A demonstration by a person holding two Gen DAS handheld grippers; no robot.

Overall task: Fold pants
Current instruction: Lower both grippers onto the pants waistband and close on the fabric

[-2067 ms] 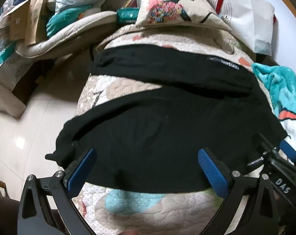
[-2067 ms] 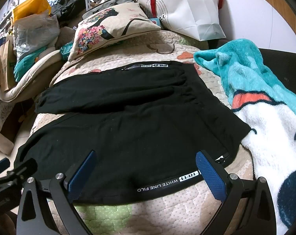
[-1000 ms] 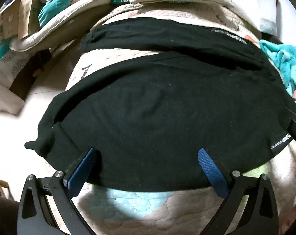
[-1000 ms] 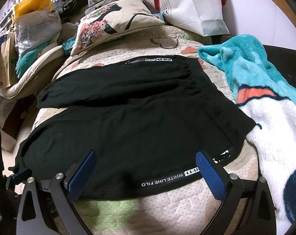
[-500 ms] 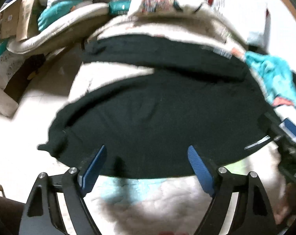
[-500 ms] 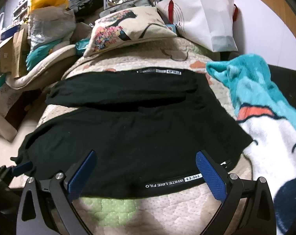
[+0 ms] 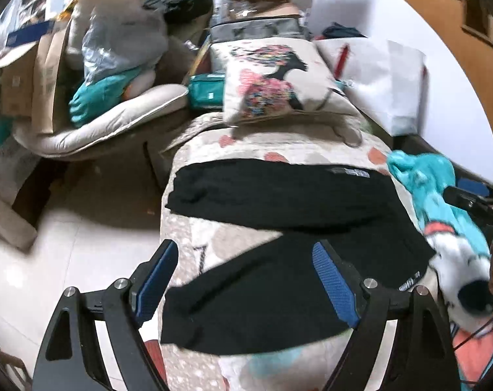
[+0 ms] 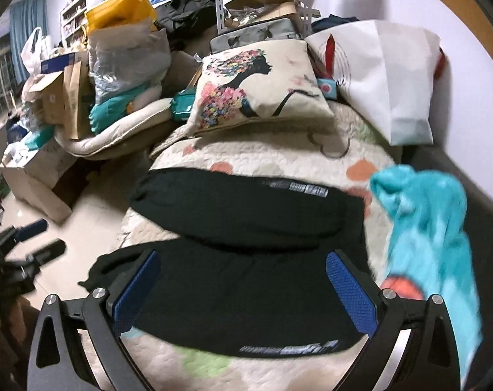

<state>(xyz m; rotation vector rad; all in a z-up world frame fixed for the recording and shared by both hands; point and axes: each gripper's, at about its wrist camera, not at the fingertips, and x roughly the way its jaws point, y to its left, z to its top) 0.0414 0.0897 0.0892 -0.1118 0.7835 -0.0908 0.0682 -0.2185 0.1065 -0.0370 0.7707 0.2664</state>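
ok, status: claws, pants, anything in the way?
Left claw open, empty. Right claw open, empty. Black pants spread on quilt, unfolded. Teal blanket beside the waistband end.

White lettering on the black pants [image 8: 246, 296] near hem is motion-smeared, unreadable (same for the far strip). Teal blanket [image 8: 435, 247] blurred and runs off the frame's right side. Right gripper [image 7: 474, 202] only partly visible at left view's edge, jaw state unclear.
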